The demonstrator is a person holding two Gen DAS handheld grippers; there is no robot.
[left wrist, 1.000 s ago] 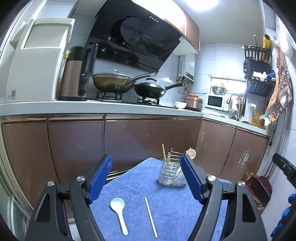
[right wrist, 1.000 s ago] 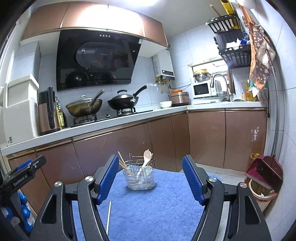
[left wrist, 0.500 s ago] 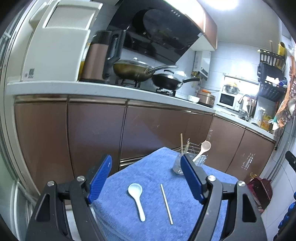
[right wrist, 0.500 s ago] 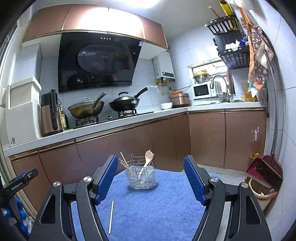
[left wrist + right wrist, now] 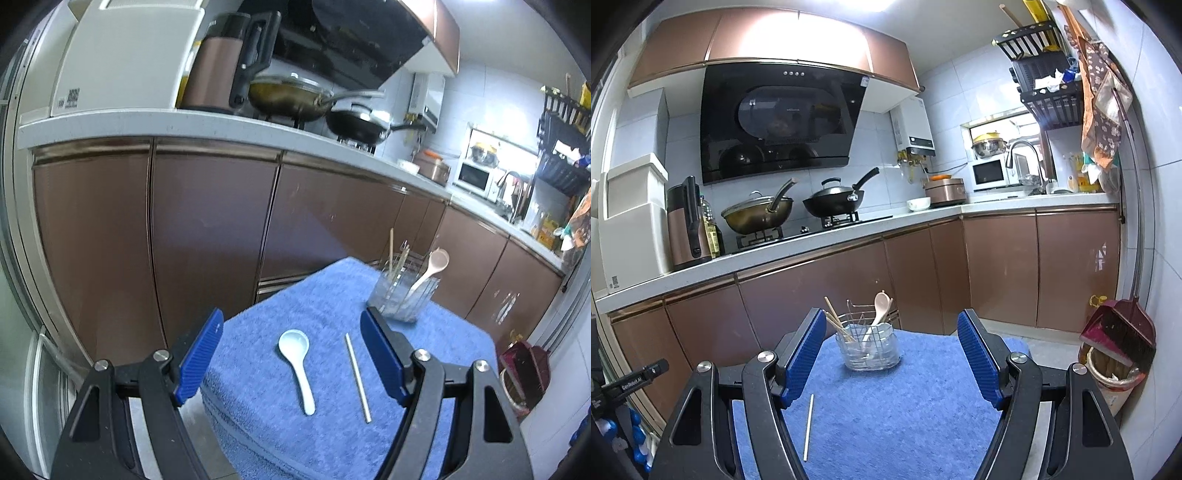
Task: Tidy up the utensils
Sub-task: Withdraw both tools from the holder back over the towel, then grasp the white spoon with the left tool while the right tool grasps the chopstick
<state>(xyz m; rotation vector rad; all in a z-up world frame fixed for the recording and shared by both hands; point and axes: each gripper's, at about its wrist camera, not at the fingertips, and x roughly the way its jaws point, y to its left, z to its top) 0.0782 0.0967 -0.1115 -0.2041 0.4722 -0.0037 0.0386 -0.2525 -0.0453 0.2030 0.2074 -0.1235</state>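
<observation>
A white ceramic spoon [image 5: 297, 365] and a single pale chopstick [image 5: 357, 377] lie on the blue towel [image 5: 332, 435] covering a small table. A clear utensil holder [image 5: 402, 295] with a wire frame stands at the far end, holding several chopsticks and a beige wooden spoon [image 5: 430, 269]. My left gripper [image 5: 291, 360] is open and empty, above the near-left part of the towel, with the spoon between its jaws in view. My right gripper [image 5: 892, 356] is open and empty, facing the holder [image 5: 868, 347]. The chopstick [image 5: 808, 426] lies at its lower left.
Brown kitchen cabinets [image 5: 849, 295] stand behind the table under a white counter with two woks [image 5: 834, 201] and a kettle [image 5: 687, 221]. A dustpan and bin [image 5: 1115, 343] sit on the floor at right. The towel's left edge [image 5: 221, 387] drops to the floor.
My left gripper has swung left and tilted down, so the spoon and chopstick now sit centred between its jaws. My right gripper has barely moved.
</observation>
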